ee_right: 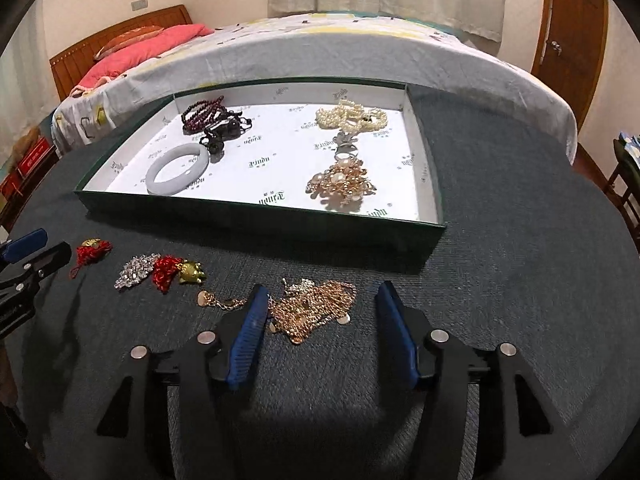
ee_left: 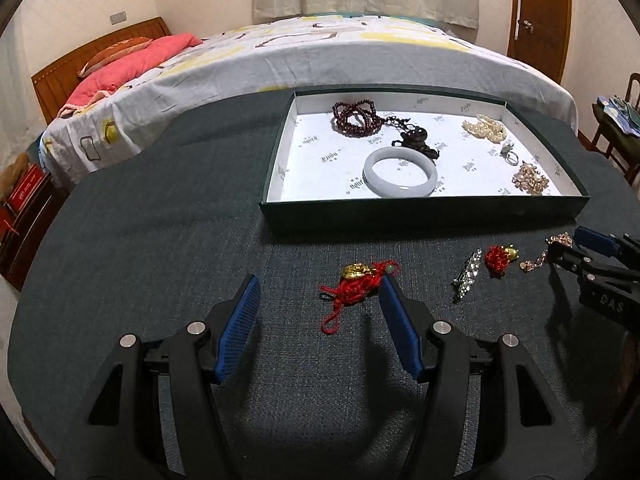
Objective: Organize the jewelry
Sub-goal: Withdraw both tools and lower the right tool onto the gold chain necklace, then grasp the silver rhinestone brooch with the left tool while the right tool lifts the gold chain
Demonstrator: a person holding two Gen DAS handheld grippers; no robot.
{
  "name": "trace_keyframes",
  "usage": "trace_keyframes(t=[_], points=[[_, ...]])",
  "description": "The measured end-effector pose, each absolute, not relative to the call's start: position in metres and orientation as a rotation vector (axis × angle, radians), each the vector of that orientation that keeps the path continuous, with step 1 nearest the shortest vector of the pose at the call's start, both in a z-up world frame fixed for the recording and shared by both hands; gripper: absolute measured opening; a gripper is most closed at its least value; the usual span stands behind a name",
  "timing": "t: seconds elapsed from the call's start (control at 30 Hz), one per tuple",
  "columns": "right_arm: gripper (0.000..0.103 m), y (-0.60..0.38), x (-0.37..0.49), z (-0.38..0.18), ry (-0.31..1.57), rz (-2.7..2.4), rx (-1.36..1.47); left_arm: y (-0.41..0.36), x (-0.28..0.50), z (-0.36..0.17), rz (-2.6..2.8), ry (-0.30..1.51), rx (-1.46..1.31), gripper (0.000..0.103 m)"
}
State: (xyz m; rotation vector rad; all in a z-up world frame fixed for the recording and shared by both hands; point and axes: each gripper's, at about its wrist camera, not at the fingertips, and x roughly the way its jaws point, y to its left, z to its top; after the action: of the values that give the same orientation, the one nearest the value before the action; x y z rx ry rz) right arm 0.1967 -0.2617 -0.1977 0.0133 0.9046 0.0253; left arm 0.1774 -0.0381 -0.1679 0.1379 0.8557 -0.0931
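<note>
Two grippers hang low over a dark cloth-covered table, both with their blue-padded fingers spread wide and clamped on nothing. The left gripper frames a red knotted charm with a gold piece, which lies on the cloth against the tip of its right-side finger. The right gripper straddles a heap of gold chain; the chain lies between the fingers, touching the left-side one, with one strand ending in a small disc trailing out to the left.

Between the two grippers, on the cloth, lie a clear-stone brooch and, just right of it, a second red knot with a gold turtle.

On the far side of these sits a shallow green box with a white printed lining. Its left half holds a pale bangle near the front wall, with dark red beads and a dark carved pendant behind. Its right half holds a pearl strand at the back, a ring in the middle and a gold-and-pearl cluster nearer the front.

Beyond the table stands a bed with a pink pillow.
</note>
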Motion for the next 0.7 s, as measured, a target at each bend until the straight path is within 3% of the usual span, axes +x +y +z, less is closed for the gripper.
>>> trace_keyframes(t=[0.13, 0.37, 0.47, 0.7], points=[[0.054, -0.261, 0.196, -0.198, 0.904, 0.041, 0.017, -0.040, 0.179, -0.171, -0.102, 0.869, 0.127, 0.060], [0.018, -0.261, 0.192, -0.196, 0.905, 0.095, 0.052, -0.048, 0.178, -0.173, -0.118, 0.872, 0.129, 0.060], [0.013, -0.261, 0.191, -0.195, 0.904, 0.101, 0.050, -0.050, 0.177, -0.173, -0.124, 0.875, 0.126, 0.060], [0.011, -0.268, 0.184, -0.189, 0.884, 0.062, 0.027, -0.061, 0.177, -0.172, -0.145, 0.872, 0.131, 0.060]])
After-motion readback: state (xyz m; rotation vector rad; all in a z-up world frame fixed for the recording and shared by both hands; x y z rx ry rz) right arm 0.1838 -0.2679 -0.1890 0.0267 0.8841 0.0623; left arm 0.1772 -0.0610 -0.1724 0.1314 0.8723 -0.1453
